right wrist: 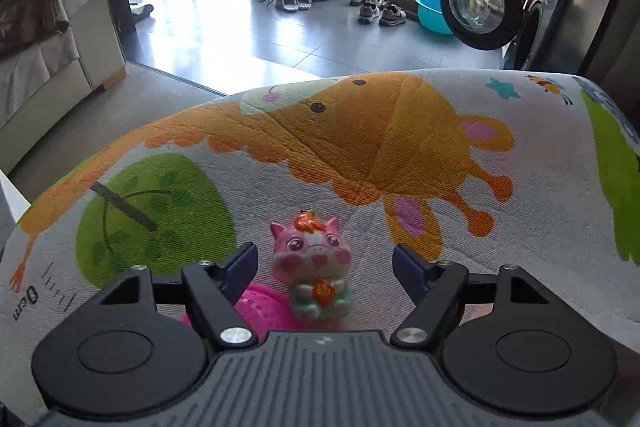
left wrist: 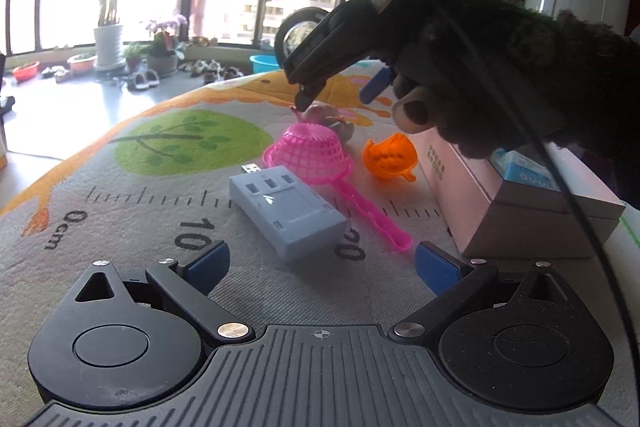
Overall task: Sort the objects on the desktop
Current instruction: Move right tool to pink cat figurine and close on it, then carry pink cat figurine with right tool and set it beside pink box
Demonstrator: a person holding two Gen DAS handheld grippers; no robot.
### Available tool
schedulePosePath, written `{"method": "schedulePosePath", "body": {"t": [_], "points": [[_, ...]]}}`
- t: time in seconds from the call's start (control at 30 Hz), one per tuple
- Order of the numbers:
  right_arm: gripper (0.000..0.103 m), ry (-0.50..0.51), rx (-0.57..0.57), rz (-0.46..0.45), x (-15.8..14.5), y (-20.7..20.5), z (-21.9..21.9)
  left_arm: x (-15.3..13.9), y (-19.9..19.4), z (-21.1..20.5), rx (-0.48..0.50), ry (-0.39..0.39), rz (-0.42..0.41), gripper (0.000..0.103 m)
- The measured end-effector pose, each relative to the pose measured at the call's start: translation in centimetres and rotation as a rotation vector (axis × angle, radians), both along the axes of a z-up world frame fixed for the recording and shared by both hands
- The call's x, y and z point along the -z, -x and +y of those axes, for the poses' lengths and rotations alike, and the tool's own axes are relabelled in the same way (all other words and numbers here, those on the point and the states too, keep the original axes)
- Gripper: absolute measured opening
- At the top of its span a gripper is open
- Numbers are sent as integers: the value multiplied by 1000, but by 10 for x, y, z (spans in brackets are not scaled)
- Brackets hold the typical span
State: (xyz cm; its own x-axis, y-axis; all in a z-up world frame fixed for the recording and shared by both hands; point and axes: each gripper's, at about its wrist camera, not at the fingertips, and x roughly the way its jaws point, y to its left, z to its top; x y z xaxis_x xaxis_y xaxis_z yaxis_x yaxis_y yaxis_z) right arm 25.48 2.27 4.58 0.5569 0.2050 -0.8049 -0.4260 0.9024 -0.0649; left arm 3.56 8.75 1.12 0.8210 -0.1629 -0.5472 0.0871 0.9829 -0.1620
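In the left wrist view a grey USB hub, a pink plastic strainer and an orange toy lie on the printed mat. My left gripper is open and empty, just short of the hub. My right gripper hangs above a pink pig figurine behind the strainer. In the right wrist view the right gripper is open, with the pig figurine standing upright between its jaws, untouched. The strainer shows below it.
A pink box with a blue packet on top stands at the right of the mat. The table's far edge drops to the floor. A washing machine, plants and shoes are beyond.
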Motion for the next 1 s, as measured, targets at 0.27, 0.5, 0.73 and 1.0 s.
{"method": "schedulePosePath", "body": {"t": [0.27, 0.5, 0.73, 1.0], "points": [[47, -46, -5, 51, -2, 5, -8, 1, -2, 7, -12, 45, 23, 102], [47, -243, -139, -13, -74, 109, -75, 1, -2, 7, -17, 37, 30, 102], [47, -214, -164, -12, -62, 214, -142, 2, -8, 2, -30, 1, 63, 102], [55, -102, -134, -68, -3, 254, -159, -6, -26, -10, -21, -119, 54, 102]]}}
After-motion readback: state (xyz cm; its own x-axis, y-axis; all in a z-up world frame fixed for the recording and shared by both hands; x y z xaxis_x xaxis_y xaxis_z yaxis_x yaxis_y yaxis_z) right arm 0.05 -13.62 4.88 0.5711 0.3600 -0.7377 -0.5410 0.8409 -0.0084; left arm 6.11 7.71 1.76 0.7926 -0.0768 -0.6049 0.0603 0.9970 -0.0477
